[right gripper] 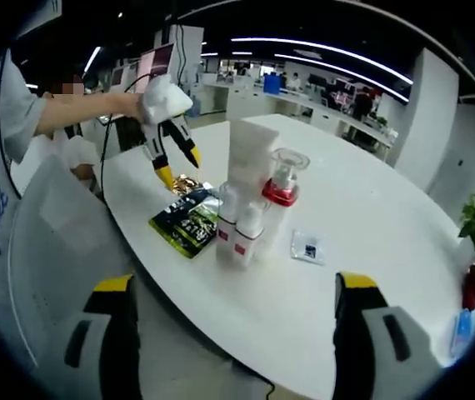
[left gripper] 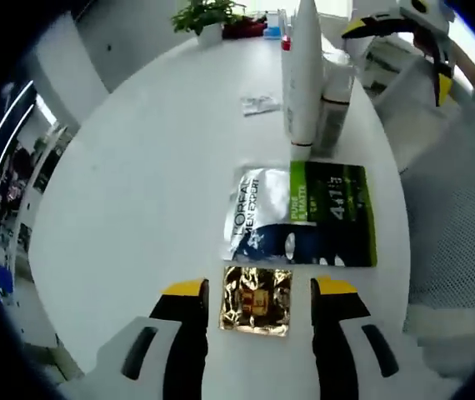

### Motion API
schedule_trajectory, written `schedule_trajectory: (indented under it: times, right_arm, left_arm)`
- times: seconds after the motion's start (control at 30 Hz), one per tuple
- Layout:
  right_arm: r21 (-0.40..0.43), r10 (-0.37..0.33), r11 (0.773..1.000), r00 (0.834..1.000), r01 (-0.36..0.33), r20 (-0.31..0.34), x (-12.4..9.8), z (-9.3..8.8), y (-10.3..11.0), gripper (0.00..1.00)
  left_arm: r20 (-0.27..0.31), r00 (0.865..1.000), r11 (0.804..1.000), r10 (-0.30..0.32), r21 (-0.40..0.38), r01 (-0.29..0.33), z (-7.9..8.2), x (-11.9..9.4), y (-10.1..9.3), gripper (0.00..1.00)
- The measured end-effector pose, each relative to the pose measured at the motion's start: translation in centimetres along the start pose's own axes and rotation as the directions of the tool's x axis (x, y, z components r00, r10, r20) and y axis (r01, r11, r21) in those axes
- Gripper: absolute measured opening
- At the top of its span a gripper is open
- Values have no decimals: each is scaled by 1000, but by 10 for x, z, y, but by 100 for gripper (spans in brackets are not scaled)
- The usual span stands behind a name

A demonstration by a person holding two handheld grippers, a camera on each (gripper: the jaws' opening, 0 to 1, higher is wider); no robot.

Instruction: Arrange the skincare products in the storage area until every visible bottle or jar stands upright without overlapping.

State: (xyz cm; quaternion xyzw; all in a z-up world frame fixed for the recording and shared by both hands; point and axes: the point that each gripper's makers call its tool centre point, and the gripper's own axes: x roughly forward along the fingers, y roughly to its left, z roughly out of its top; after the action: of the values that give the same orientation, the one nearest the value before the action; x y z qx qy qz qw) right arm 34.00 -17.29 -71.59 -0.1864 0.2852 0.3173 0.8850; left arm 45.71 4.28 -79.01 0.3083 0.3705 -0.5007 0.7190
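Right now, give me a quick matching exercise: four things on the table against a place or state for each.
Things:
1 gold sachet
2 green-and-silver pouch
3 tall white tube
4 potted plant

Places or states:
A standing upright
B lying flat, printed with lettering
C at the far table edge
D between the left gripper jaws

Pairs: 1-D, 2-B, 3-A, 4-C

Three sachets (left gripper: 304,215) — four upright bottles (right gripper: 251,167).
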Motion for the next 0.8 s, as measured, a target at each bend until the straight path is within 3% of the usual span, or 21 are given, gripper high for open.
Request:
schedule_trajectory:
  times: [0.07,0.27,0.47,0.8]
  right_arm:
    - [2,-4,1000,1000,4,9,-1,1,-1,99]
    - [17,-23,1000,999,23,35,-4,4,-5,99]
    - [37,-42,999,997,40,57,-5,7,-8,99]
    - [69,-51,997,996,46,70,-6,4,-12,99]
  left_arm:
    - [43,999,1000,21,-22,-20,6,-7,0,49]
    - [77,993,996,87,-40,-84,9,-27,-7,56]
    - [163,976,985,147,-115,-129,15,-44,-16,62]
    - [232,944,958,235,-217,-186,18,-70,-37,71]
